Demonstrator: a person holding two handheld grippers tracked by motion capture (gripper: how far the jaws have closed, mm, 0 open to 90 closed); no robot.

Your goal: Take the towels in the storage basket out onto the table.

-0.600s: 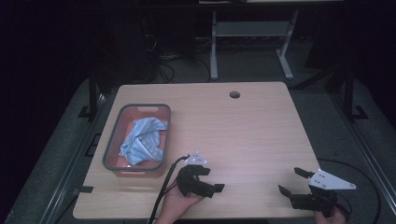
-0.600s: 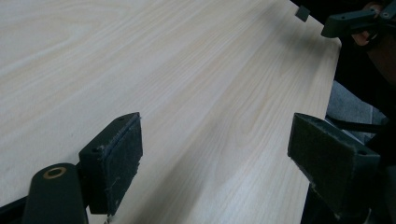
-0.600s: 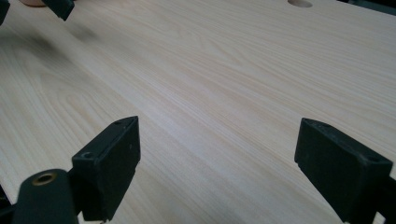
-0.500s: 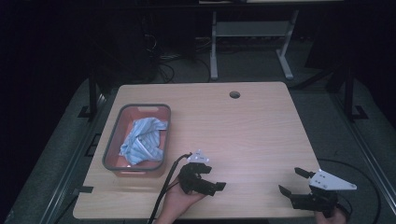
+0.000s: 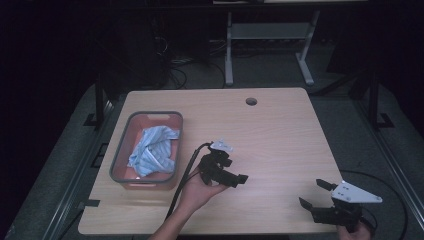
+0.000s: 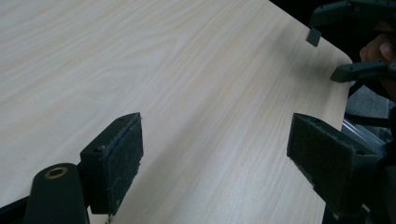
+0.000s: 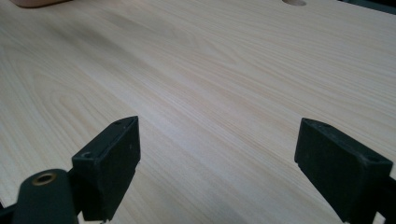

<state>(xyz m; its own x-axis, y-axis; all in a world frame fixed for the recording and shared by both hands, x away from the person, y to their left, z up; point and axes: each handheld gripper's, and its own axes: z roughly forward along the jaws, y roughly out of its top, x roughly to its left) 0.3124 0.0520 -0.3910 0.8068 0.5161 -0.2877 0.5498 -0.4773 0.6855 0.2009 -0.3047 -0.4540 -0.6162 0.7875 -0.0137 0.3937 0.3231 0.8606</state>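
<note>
Since the earlier high view, the left gripper (image 5: 239,179) has been turned a little on the worktop (image 5: 280,145), so that its fingers now point away from the bin (image 5: 120,150) toward the right gripper (image 5: 314,192); the right gripper has kept its place by the near corner farthest from the bin. Nothing else has been shifted.

Both pairs of fingers are released and empty. In the left gripper view the two pads (image 6: 116,158) are spread wide over bare wood, with the other gripper seen beyond them at the worktop's edge. In the right gripper view the pads (image 7: 112,158) are likewise spread over bare wood.

A blue striped cloth (image 5: 152,150) lies crumpled inside the grey-rimmed bin, which stands just beside the left gripper, on the side opposite the right gripper. The cloth is taken to be the thing in hand, being nearest to the left gripper.

It is judged to be light and soft, with no stiffness: it will sag and drape once lifted, and a single thin layer may be slipped from the pads. It is not fragile. A raised fold near the middle of the heap, well clear of the bin's wall, is best pinched, so that several layers are caught together
</note>
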